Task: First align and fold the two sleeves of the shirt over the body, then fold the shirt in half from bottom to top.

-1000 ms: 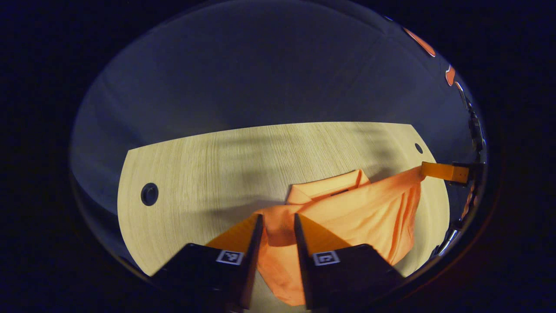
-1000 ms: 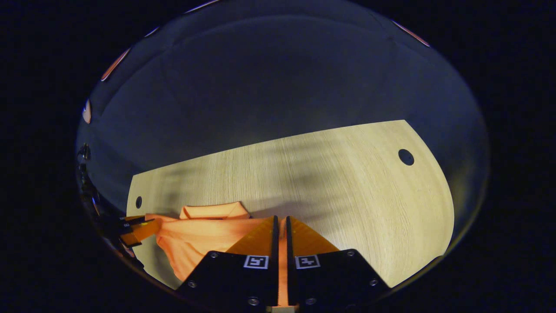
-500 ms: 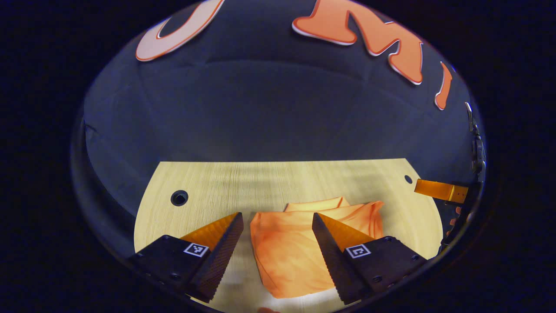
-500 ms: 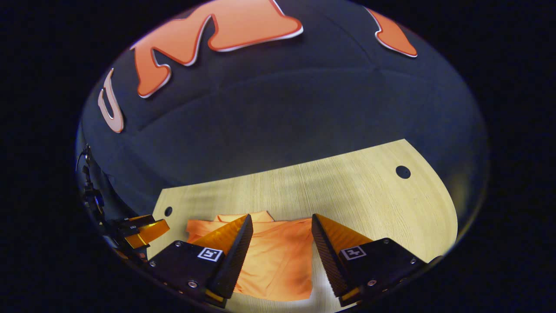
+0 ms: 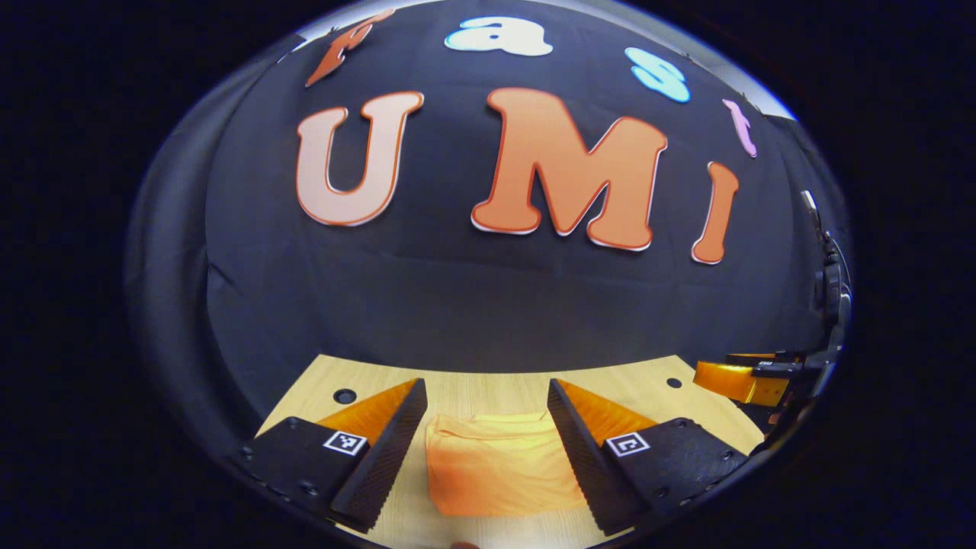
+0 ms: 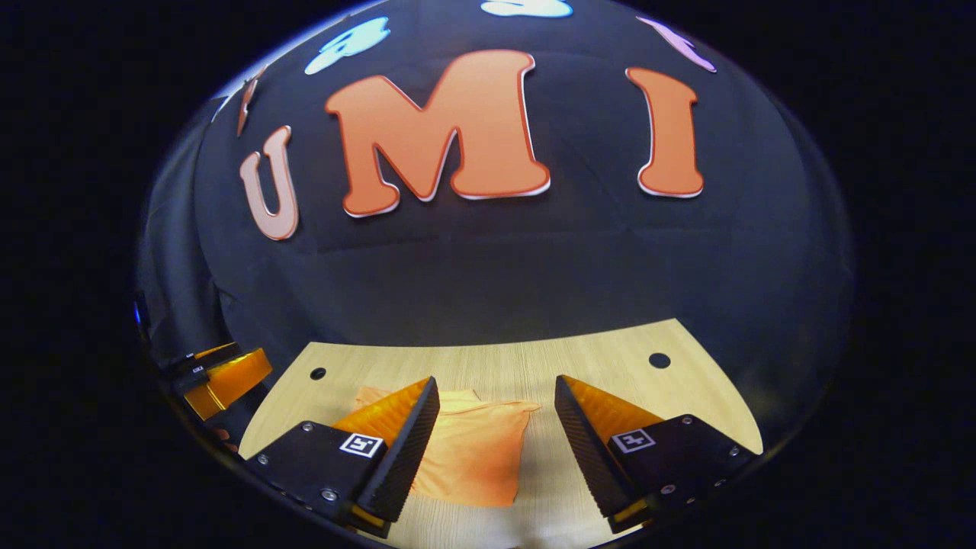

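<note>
One orange fabric shirt (image 5: 496,465) lies folded into a compact rectangle on the pale wood-grain table (image 5: 488,389), at 6 o'clock in the left gripper view, framed between that gripper's two fingers without touching either. In the right gripper view the same shirt (image 6: 473,450) sits at about 7 o'clock, its left part hidden behind one finger, with a collar-like edge toward the far side.

We judge both sleeve folds and the bottom-to-top fold done: we see no loose sleeve, and the bundle reads as a short layered stack. The step in hand appears to be clearing away after the final fold. Any next move calls only for checking that the edges sit square, and pressing down a lifted corner if one shows.

We find the left gripper (image 5: 486,423) spread wide, holding nothing. The right gripper (image 6: 496,423) is likewise spread wide and empty. The right gripper (image 5: 743,380) also appears at 3 o'clock in the left gripper view, clear of the shirt; its opening cannot be told from there. The left gripper (image 6: 221,377) appears at 9 o'clock in the right gripper view.

Round dark holes (image 6: 659,360) mark the table's far corners. Small square black-and-white marker tags (image 5: 343,442) sit on the gripper bodies; they carry patterns, not legible text. We find no brand on the shirt.
</note>
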`<state>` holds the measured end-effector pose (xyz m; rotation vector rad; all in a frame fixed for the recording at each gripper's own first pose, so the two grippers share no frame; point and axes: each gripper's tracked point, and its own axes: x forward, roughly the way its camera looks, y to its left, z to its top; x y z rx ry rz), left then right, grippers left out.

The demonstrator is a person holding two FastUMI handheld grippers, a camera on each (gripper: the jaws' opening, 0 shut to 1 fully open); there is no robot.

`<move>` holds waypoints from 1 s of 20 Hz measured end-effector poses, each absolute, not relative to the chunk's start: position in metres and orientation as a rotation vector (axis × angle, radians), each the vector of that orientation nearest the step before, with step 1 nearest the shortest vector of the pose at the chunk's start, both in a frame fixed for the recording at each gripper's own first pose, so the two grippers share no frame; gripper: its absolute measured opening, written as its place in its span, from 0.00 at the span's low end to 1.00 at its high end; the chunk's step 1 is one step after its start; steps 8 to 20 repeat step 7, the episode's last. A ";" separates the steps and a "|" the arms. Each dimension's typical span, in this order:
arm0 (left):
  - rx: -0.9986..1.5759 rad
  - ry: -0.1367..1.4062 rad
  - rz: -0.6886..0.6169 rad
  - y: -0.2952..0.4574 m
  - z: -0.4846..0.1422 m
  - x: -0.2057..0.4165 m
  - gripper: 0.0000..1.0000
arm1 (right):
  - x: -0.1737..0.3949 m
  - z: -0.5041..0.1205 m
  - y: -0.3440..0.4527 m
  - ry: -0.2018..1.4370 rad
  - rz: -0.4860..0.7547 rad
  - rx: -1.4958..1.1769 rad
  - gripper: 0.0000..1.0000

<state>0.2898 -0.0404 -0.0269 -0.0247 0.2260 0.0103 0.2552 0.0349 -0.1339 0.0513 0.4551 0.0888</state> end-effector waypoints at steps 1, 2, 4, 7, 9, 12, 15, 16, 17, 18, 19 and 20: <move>-0.027 0.197 0.009 -0.045 -0.017 0.278 0.98 | 0.245 -0.119 0.031 0.419 0.088 0.054 0.93; -0.024 0.170 0.002 -0.048 -0.013 0.269 0.98 | 0.236 -0.106 0.028 0.378 0.095 0.058 0.93; -0.005 0.116 0.002 -0.055 0.006 0.246 0.98 | 0.219 -0.080 0.028 0.300 0.120 0.046 0.93; 0.035 0.017 -0.005 -0.068 0.031 0.207 0.98 | 0.196 -0.053 0.032 0.205 0.145 0.038 0.93; 0.035 0.017 -0.005 -0.068 0.031 0.207 0.98 | 0.196 -0.053 0.032 0.205 0.145 0.038 0.93; 0.035 0.017 -0.005 -0.068 0.031 0.207 0.98 | 0.196 -0.053 0.032 0.205 0.145 0.038 0.93; 0.035 0.017 -0.005 -0.068 0.031 0.207 0.98 | 0.196 -0.053 0.032 0.205 0.145 0.038 0.93; 0.035 0.017 -0.005 -0.068 0.031 0.207 0.98 | 0.196 -0.053 0.032 0.205 0.145 0.038 0.93; 0.035 0.017 -0.005 -0.068 0.031 0.207 0.98 | 0.196 -0.053 0.032 0.205 0.145 0.038 0.93; 0.035 0.017 -0.005 -0.068 0.031 0.207 0.98 | 0.196 -0.053 0.032 0.205 0.145 0.038 0.93; 0.035 0.017 -0.005 -0.068 0.031 0.207 0.98 | 0.196 -0.053 0.032 0.205 0.145 0.038 0.93; 0.035 0.017 -0.005 -0.068 0.031 0.207 0.98 | 0.196 -0.053 0.032 0.205 0.145 0.038 0.93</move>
